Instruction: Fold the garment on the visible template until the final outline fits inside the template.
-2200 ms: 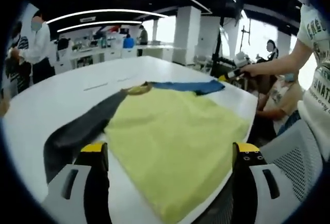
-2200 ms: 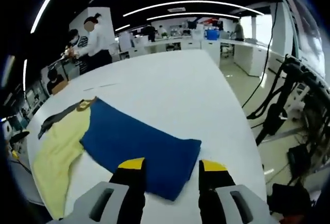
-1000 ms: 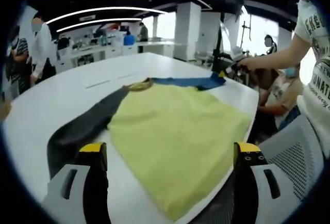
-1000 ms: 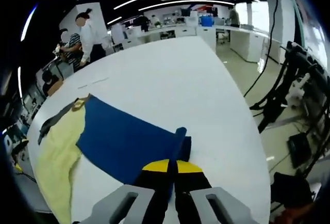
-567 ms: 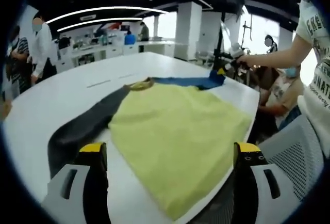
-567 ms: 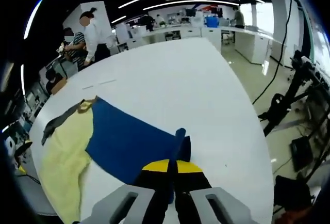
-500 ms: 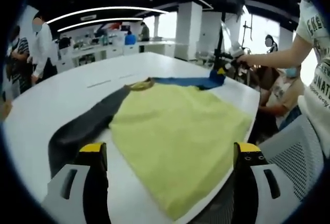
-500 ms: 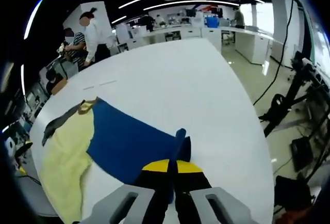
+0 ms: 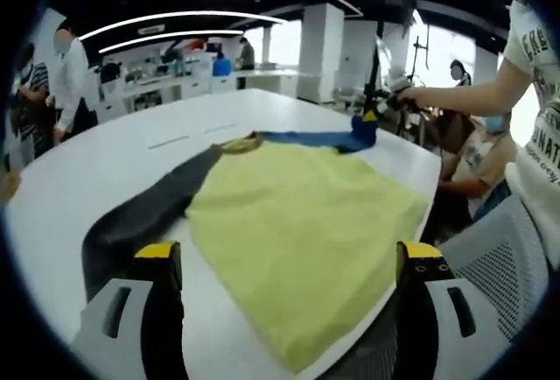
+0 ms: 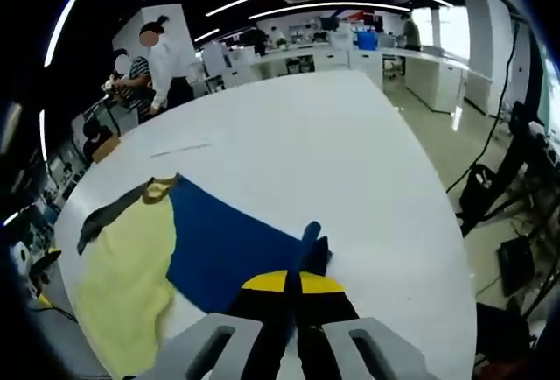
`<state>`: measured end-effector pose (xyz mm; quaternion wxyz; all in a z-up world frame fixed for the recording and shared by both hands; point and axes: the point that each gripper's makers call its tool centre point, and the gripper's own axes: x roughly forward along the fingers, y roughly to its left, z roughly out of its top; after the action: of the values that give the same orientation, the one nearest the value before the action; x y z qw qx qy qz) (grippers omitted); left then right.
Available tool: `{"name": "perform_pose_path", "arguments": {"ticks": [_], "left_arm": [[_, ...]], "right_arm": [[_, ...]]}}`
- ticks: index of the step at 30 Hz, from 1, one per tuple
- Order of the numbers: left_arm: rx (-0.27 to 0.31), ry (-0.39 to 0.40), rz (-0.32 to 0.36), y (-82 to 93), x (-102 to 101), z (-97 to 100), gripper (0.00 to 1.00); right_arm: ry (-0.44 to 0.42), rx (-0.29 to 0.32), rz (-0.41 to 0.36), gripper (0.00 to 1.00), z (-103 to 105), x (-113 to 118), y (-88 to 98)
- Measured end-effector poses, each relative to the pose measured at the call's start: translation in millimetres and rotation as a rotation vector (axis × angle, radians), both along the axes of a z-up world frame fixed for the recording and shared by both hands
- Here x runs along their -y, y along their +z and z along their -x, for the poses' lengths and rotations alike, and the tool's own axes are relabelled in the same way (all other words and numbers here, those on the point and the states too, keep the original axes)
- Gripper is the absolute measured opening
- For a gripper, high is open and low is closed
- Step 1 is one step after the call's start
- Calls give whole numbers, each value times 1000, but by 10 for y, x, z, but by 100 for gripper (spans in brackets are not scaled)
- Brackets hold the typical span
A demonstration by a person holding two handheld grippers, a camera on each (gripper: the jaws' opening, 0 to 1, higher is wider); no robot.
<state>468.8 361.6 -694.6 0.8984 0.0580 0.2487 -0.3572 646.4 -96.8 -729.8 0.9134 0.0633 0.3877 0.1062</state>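
Observation:
The garment lies flat on the white table (image 9: 79, 170). It has a yellow body (image 9: 306, 214), a dark grey sleeve (image 9: 140, 218) and a blue sleeve (image 9: 315, 139). My left gripper (image 9: 289, 253) stands wide open at the near hem, its jaws either side of the yellow cloth. My right gripper (image 10: 293, 282) is shut on the blue sleeve's cuff (image 10: 306, 242), which stands bunched above the jaws. The blue sleeve (image 10: 227, 244) runs back to the yellow body (image 10: 127, 284) and collar (image 10: 159, 189). In the left gripper view, the right gripper (image 9: 372, 116) holds the cuff raised at the far corner.
Faint line marks (image 10: 179, 146) lie on the table beyond the collar. People (image 10: 153, 60) stand past the far end of the table. A person in a white printed shirt (image 9: 534, 135) and a mesh chair (image 9: 503, 257) are at the right. Stands and cables (image 10: 499, 196) crowd the floor.
My right gripper went from open to shut on the blue cuff and has lifted it slightly off the table. The left gripper has stayed open in place.

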Motion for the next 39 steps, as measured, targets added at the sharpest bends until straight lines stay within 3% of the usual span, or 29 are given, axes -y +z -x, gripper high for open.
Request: {"name": "perform_pose_path", "arguments": {"ticks": [19,39], "left_arm": [[4,12,4,14,-61,34,99],[14,20,4,-2,-92,52,99]], "right_arm": [[70,12,-23,0,-219,-587,162],[124,4,-25,0,-388,-999,263]]}}
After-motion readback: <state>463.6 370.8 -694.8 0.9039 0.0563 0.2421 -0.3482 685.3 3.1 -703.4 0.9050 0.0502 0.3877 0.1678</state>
